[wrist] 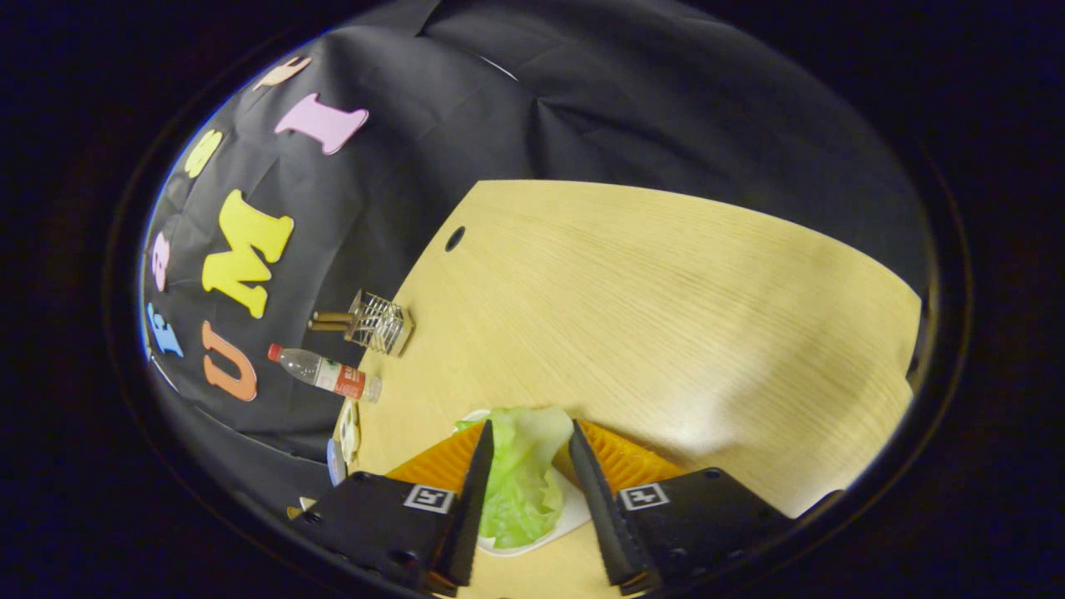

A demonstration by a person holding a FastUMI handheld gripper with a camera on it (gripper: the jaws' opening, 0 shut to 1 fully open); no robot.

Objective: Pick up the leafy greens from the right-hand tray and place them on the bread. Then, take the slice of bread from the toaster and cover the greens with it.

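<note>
The gripper (pixel 530 433) hangs over one leaf of lettuce (pixel 522 470) with its jaws apart, one on each side of the leaf and neither visibly pressing it; the lettuce lies on one white tray (pixel 532 545), which sits on an orange ridged mat (pixel 620 457) on the pale wooden surface (pixel 649 299). The likely trouble is the grip itself; the leaf is thin, limp and crumpled, so jaws closing too high could catch only a frill and tear it, and jaws closing too low could scrape or drag the light tray; a loose pinch might let the leaf drop on the way to the bread. Well beyond the jaws, at the surface's far edge, stand one wire rack (pixel 378 320) with a wooden handle and one plastic water bottle (pixel 326 373) lying on its side.
</note>
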